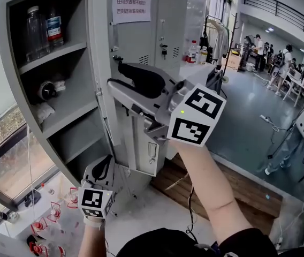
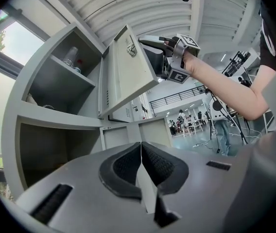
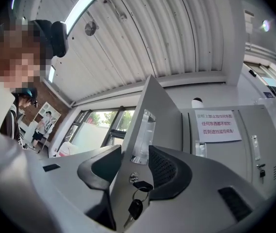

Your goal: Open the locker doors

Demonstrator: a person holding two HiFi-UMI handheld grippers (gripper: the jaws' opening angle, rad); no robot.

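A grey locker stands with its left compartments open. Its upper door is swung out, nearly edge-on to me. My right gripper reaches up to that door's free edge. In the right gripper view the door edge stands between the wide-open jaws, and a lock with hanging keys sits just below the pads. My left gripper hangs low by the bottom compartments, shut with nothing in it. From below, the left gripper view shows the open door and the right gripper.
Bottles stand on the top shelf. A lower door also hangs open under my right arm. Closed lockers with a paper notice lie behind. A wooden pallet is on the floor, and people stand far right.
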